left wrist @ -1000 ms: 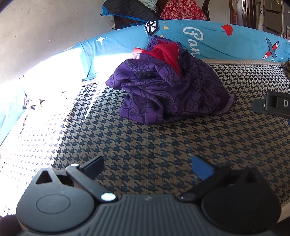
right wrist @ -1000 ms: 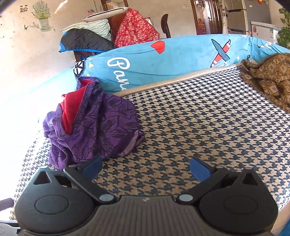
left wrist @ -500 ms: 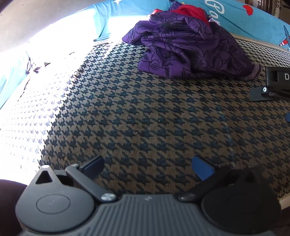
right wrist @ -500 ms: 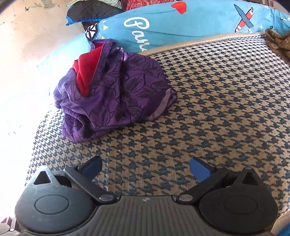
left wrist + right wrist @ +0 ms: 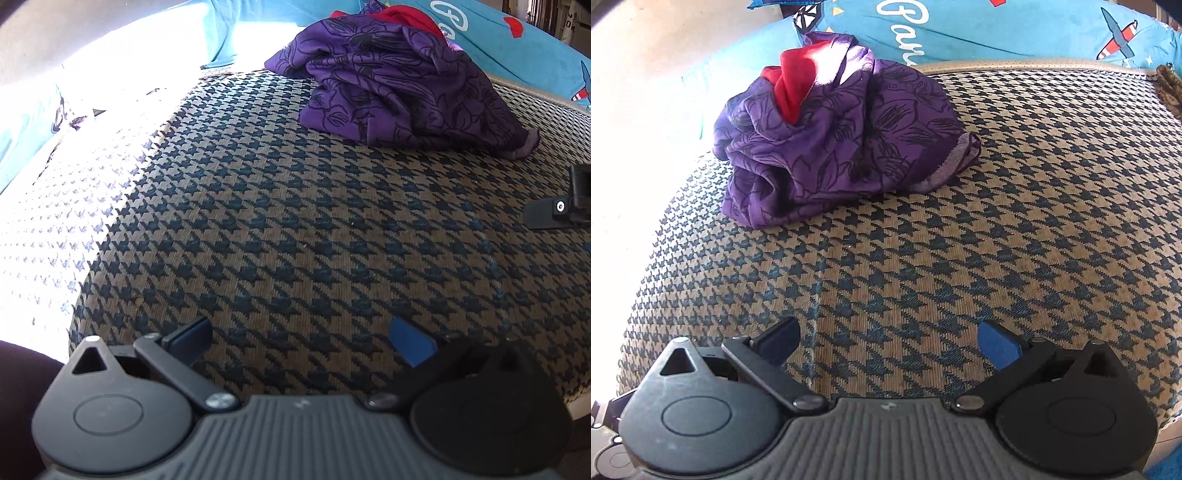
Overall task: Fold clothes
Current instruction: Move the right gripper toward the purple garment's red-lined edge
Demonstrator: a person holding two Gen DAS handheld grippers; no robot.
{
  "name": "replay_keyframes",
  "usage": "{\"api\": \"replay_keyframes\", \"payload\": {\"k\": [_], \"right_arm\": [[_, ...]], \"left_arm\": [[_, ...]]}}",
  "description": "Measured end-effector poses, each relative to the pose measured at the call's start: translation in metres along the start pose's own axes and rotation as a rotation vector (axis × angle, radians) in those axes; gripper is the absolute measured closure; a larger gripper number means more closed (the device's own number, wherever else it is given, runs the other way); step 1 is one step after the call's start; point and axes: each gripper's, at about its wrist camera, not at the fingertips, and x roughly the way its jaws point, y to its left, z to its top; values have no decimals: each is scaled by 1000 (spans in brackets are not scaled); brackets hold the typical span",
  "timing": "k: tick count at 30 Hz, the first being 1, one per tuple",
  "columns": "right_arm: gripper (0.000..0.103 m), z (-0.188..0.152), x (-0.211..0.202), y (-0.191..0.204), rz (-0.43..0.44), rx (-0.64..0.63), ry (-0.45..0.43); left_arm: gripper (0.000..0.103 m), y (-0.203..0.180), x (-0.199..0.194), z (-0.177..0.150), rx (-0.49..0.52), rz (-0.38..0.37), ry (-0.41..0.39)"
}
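While the purple floral garment [image 5: 834, 147] lies bunched at the far side of the checked cover [image 5: 960, 258], red cloth [image 5: 792, 88] tucked inside, our left gripper [image 5: 301, 341] and right gripper [image 5: 888, 341] hover wide apart, holding nothing. We might pinch both layers together and drag red along. Partial lettering on the blue cushion [image 5: 1015, 33] reads "Pan".

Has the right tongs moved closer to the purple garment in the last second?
Yes. In the right wrist view the right tongs now tilt lower over the houndstooth mattress, and the purple garment looms larger against the blue pillow.
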Motion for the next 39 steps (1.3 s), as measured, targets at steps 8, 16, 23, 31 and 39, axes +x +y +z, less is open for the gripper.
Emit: {"api": "replay_keyframes", "payload": {"k": [8, 16, 23, 31, 39], "right_arm": [[1, 27, -15, -17, -2, -15, -64], [1, 58, 0, -29, 69, 71, -125], [5, 74, 3, -14, 60, 30, -181], [5, 86, 9, 0, 76, -22, -206], [5, 100, 17, 0, 91, 31, -217]], "left_arm": [[0, -12, -1, 8, 24, -48, -32], [0, -22, 5, 41, 82, -32, -90], [0, -22, 22, 84, 112, -70, -101], [0, 1, 40, 131, 64, -79, -139], [0, 29, 56, 164, -88, -61, -139]]}}
